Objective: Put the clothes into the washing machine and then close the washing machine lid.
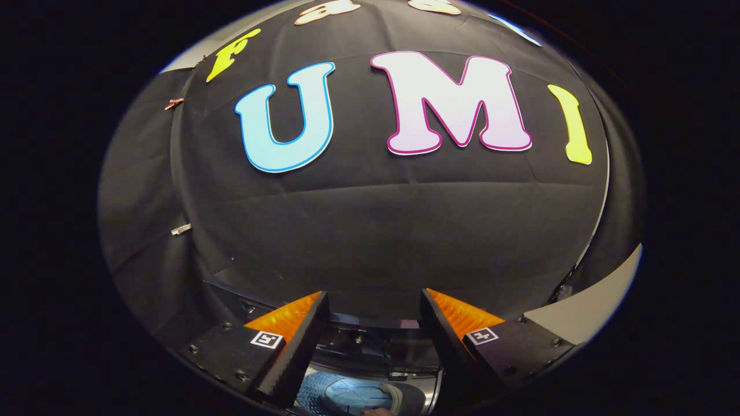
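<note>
The gripper is spread wide open with nothing held. Down at the bottom centre of the frame, right between and under the fingers, there's a blue piece of clothing lying inside the washing machine's dark opening. Beyond that, the black cloth wall.

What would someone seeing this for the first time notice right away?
The black cloth wall of the booth rises just beyond the tongs. The tongs stand open with nothing held between them. Low in the gap between their fingers lies a blue piece of clothing inside what looks like the washing machine's drum, with the machine's dark rim just above it.
</note>
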Demonstrator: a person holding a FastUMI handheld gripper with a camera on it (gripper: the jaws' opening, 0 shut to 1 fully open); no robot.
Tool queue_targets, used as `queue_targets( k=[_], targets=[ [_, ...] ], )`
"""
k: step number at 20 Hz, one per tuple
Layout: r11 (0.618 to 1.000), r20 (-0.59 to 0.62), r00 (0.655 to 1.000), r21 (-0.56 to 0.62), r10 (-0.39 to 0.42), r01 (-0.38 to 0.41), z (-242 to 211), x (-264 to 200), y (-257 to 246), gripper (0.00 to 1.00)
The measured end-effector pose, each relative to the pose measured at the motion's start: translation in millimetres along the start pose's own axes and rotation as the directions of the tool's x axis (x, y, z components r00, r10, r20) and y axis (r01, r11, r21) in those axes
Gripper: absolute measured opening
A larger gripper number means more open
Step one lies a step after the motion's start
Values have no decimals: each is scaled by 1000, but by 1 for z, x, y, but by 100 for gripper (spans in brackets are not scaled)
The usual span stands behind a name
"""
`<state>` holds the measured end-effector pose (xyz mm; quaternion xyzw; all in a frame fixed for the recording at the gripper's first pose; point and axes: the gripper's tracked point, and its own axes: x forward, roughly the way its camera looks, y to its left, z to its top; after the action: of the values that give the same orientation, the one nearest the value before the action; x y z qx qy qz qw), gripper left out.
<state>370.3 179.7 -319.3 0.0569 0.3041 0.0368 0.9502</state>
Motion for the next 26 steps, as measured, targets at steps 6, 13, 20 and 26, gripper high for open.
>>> queue_targets(
  k=[6, 13, 20, 26],
  targets=[
    [1000, -18, 1000, 0, -6, 6, -1, -1, -1, 99],
    [1000, -47, 999, -7, -1, 0, -6, -19, 4, 100],
    [1000, -53, 999, -11, -2, 2, -12, -47, 8, 100],
    [1000, -74, 997, -14, -1, 0, -24, -72, 11, 100]
  ],
)
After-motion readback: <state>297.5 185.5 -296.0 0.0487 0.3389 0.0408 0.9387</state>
